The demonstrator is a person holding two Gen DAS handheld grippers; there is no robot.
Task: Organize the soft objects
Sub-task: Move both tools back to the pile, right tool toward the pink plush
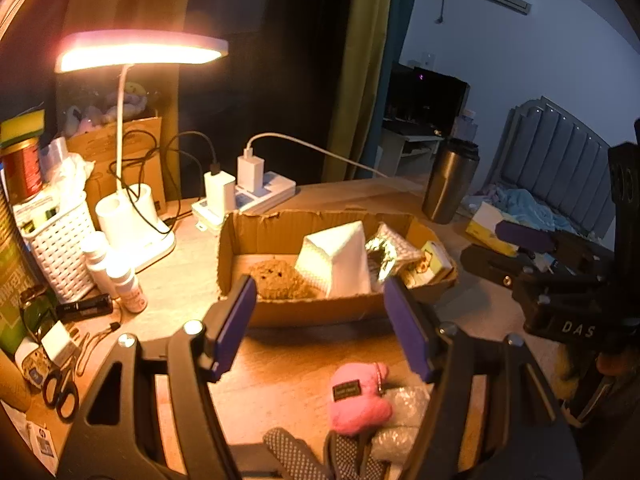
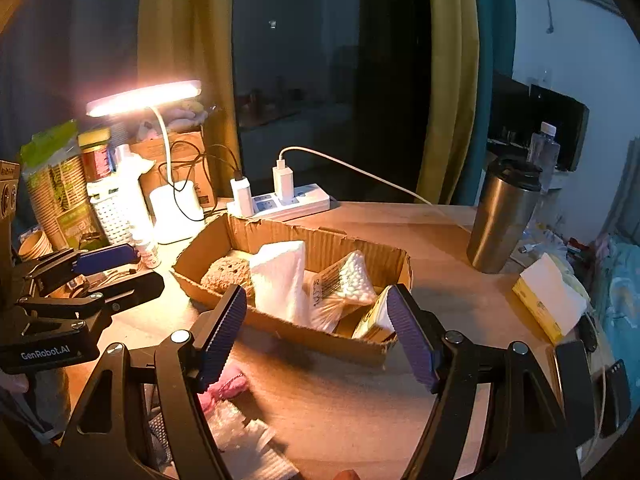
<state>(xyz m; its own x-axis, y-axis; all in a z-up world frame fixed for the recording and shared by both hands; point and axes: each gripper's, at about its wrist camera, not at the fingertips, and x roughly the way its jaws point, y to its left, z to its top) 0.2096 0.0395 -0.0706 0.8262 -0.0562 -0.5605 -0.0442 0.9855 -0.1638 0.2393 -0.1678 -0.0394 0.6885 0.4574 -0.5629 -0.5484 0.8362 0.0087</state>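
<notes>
**Both grippers wide, box half filled, pink toy waiting**

Left wrist view first: the left gripper (image 1: 320,320) hangs with its fingers spread wide and nothing between them, aimed over the near wall of the cardboard box (image 1: 312,312). Inside sit a brown fuzzy ball (image 1: 280,280), a white foam wedge (image 1: 336,264) and a crinkly packet (image 1: 390,250). Down on the desk, close under the fingers, lies the pink plush toy (image 1: 358,400), touching a bubble-wrap bag (image 1: 404,420) and a dotted grey glove (image 1: 292,456). The right gripper (image 1: 516,240) shows at the edge, apart too.

Over to the right wrist view: the right gripper (image 2: 318,336) is open and empty, framing the box's near corner. The toy peeks from behind its left finger, bubble wrap beside it.

The danger, I'd say: a low reach for the toy could pinch the bubble wrap along with it, or a finger could clip the box wall and shove the box toward the power strip (image 2: 280,204).
</notes>
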